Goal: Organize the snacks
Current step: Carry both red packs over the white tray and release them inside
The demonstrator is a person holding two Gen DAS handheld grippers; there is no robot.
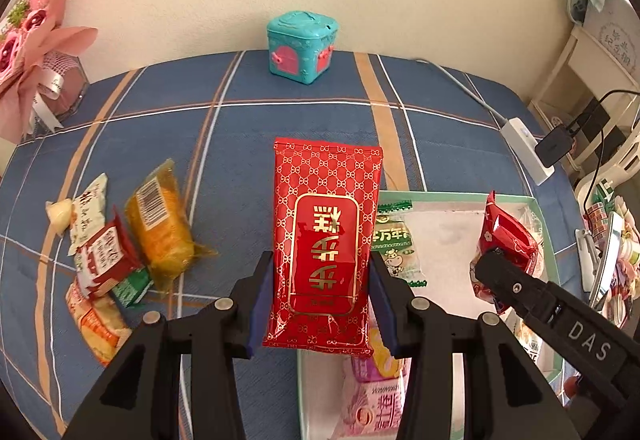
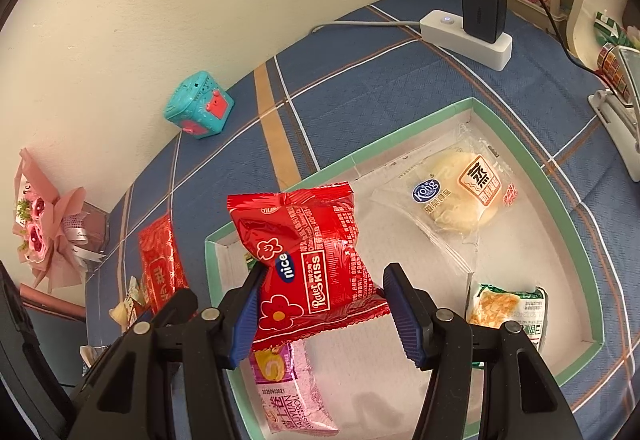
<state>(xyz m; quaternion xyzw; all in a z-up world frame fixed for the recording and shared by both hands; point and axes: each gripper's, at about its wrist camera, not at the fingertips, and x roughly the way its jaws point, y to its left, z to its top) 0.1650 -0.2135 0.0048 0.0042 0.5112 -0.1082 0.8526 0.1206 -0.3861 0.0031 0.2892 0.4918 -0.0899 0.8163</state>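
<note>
Gripping: left gripper point(image 1: 320, 300) jaws red-gold packet point(image 1: 326, 240), right gripper point(image 2: 324, 314) Kiss bag point(image 2: 308, 260).

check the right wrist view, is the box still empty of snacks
No, the green-rimmed box already holds a clear-wrapped bun, a green packet and a pink roll packet.

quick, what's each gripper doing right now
Left gripper: shut on the red patterned packet.
Right gripper: shut on the red snack bag, above the tray.

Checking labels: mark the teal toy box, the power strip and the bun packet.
teal toy box point(image 1: 302, 47), left wrist view, front corner.
power strip point(image 2: 456, 36), right wrist view, white top.
bun packet point(image 2: 456, 196), right wrist view, bun centre.
</note>
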